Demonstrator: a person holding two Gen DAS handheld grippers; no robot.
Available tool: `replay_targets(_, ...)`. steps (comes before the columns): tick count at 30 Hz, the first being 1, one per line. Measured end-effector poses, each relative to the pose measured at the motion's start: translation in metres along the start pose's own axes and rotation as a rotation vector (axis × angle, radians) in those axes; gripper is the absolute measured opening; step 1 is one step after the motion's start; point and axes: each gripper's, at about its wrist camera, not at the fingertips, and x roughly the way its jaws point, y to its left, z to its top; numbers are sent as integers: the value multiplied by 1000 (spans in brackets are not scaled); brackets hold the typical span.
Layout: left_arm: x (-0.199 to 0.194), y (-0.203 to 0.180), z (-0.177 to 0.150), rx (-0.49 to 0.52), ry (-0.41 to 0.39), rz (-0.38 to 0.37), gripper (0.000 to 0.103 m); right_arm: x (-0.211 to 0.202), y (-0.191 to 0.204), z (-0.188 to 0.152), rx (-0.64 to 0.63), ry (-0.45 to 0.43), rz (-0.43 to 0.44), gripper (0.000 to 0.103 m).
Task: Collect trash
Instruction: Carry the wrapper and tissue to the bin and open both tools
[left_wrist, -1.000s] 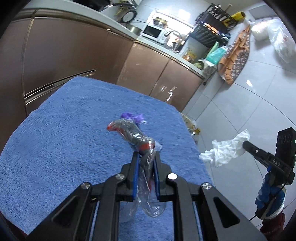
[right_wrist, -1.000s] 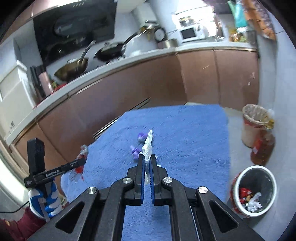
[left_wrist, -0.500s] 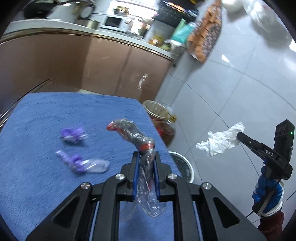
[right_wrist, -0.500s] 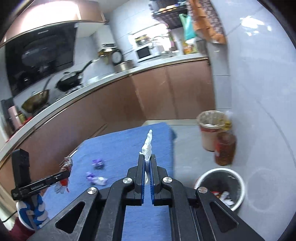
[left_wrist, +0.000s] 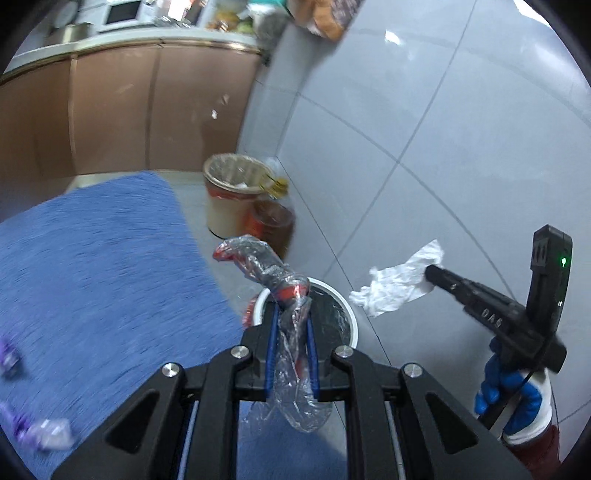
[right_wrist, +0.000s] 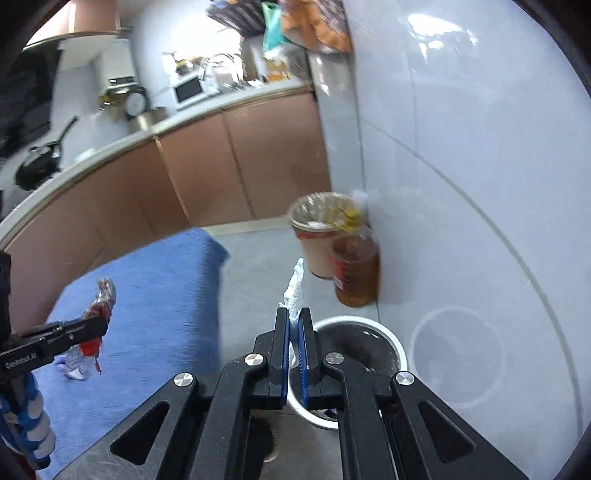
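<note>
My left gripper (left_wrist: 291, 314) was closed on a crumpled clear plastic wrapper (left_wrist: 273, 280) with red marks, which stuck out past the fingertips toward 11 o'clock. Directly behind it in the left wrist view stood the white-rimmed trash bin (left_wrist: 352, 317) on the grey floor. My right gripper (right_wrist: 294, 321) was almost fully closed on a thin white tissue (right_wrist: 295, 288), which pointed up to 12 o'clock; the same bin (right_wrist: 399, 345) lay just at 3 o'clock of its fingertips. The blue towel (left_wrist: 103, 266) was at 9 o'clock, with small purple scraps (left_wrist: 22, 430) on it at 8 o'clock. A lined bucket (left_wrist: 236, 188) and a brown jar (left_wrist: 273, 225) stood at 12 o'clock.
</note>
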Motion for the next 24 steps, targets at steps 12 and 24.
replay_targets(12,142,-27,29,21,192,-43,13,78,-50,-12,65,106,-104,6)
replay_targets(24,198,-38,26,-42,263,-91,30,107,-60,-22,72,156,-144,26)
